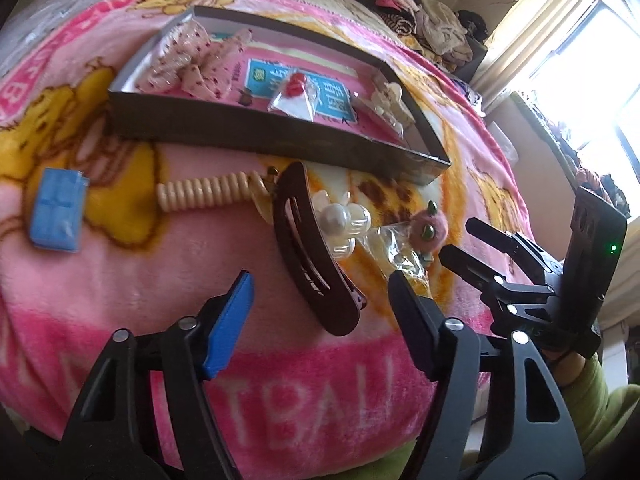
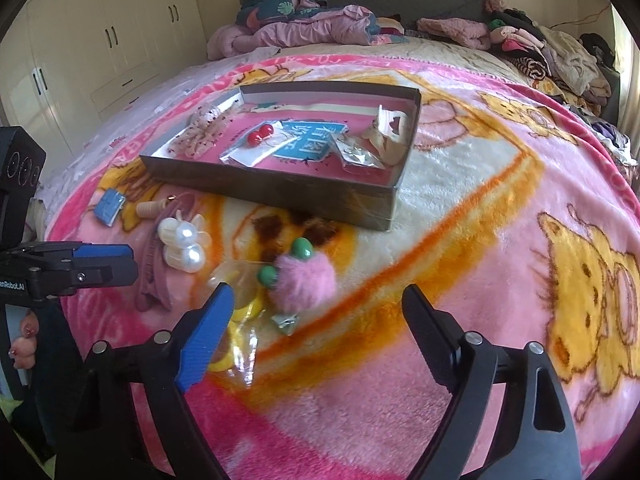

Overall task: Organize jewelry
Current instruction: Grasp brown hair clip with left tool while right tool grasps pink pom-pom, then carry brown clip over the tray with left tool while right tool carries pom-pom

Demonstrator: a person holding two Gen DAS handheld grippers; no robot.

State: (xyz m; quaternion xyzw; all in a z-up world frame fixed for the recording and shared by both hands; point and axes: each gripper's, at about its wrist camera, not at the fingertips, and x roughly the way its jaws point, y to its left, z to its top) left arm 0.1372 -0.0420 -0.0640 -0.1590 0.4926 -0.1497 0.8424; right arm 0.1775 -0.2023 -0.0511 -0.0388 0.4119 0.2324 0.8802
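A shallow dark box (image 1: 256,136) (image 2: 280,190) lies on the pink blanket and holds a bow, a bag with red beads (image 2: 260,136) and a cream claw clip (image 2: 390,130). In front of it lie a brown hair clip (image 1: 308,248), a pearl flower clip (image 1: 344,220) (image 2: 184,242), a pink pompom with green beads (image 2: 302,278) (image 1: 426,226), a cream spiral hair tie (image 1: 208,192) and a blue packet (image 1: 58,212) (image 2: 110,204). My left gripper (image 1: 320,304) is open just before the brown clip. My right gripper (image 2: 316,312) is open, near the pompom.
The blanket (image 2: 480,240) covers a bed. Piles of clothes (image 2: 540,52) lie along the far edge and right side. A white wardrobe (image 2: 100,40) stands at the left. A bright window (image 1: 592,72) is at the right. A clear plastic bag (image 2: 240,340) lies by my right gripper.
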